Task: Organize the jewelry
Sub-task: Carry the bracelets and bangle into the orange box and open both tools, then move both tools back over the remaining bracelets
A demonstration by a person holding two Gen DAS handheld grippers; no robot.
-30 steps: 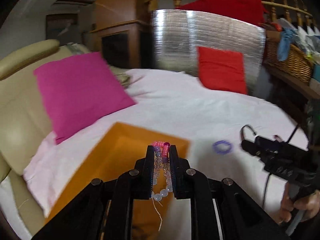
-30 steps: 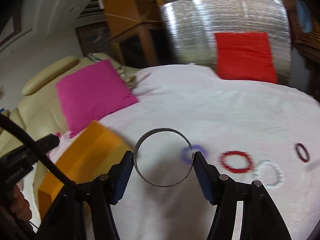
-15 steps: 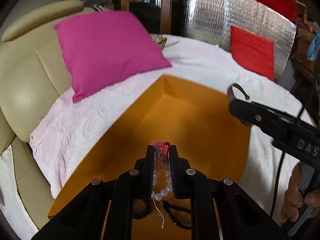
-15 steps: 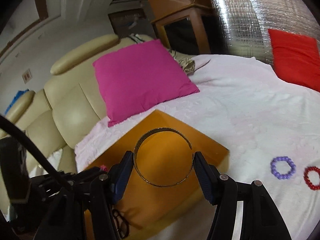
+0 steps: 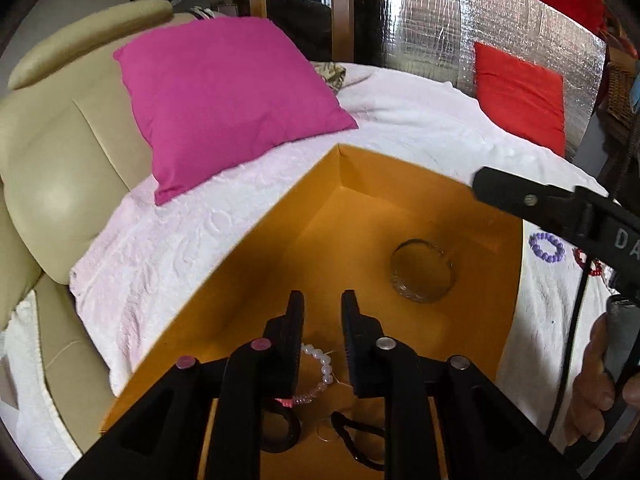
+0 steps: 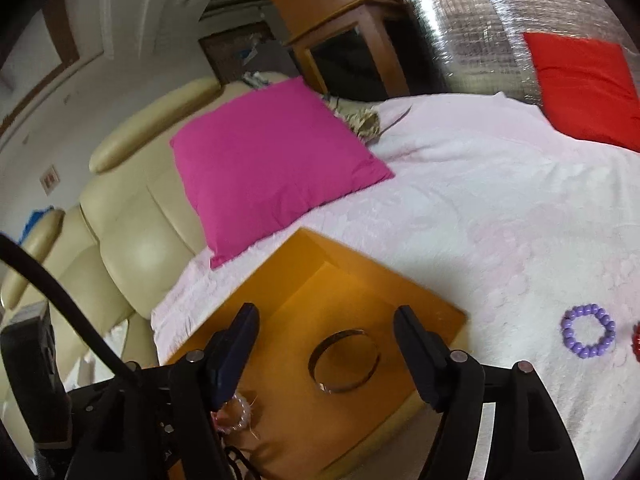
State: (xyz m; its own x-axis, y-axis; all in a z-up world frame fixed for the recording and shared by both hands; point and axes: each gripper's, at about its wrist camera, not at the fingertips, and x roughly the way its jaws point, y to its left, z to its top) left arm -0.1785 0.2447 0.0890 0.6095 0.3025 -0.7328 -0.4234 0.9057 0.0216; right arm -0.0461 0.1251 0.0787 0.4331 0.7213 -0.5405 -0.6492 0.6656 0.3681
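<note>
An open orange box (image 5: 400, 216) (image 6: 360, 276) lies on the white bedspread. My left gripper (image 5: 322, 300) is open above the box; a pearl and pink bead bracelet (image 5: 320, 368) (image 6: 236, 414) lies on the box floor below it. My right gripper (image 6: 326, 312) is open above the box; a thin metal bangle (image 6: 345, 360) (image 5: 422, 276) lies loose on the box floor between its fingers. A black ring (image 5: 280, 428) and a dark cord bracelet (image 5: 356, 436) also lie in the box. A purple bead bracelet (image 6: 587, 330) (image 5: 546, 247) lies on the bedspread to the right.
A red bead bracelet (image 5: 588, 262) lies beside the purple one. A magenta cushion (image 5: 228, 96) leans on the beige sofa (image 5: 60, 152) at the left. A red cushion (image 5: 520, 92) stands against a silver foil panel (image 5: 460, 20) at the back.
Both grippers have opened over the box. The bead bracelet dropped from my left gripper and the metal bangle dropped from my right gripper; both now lie in the box.
</note>
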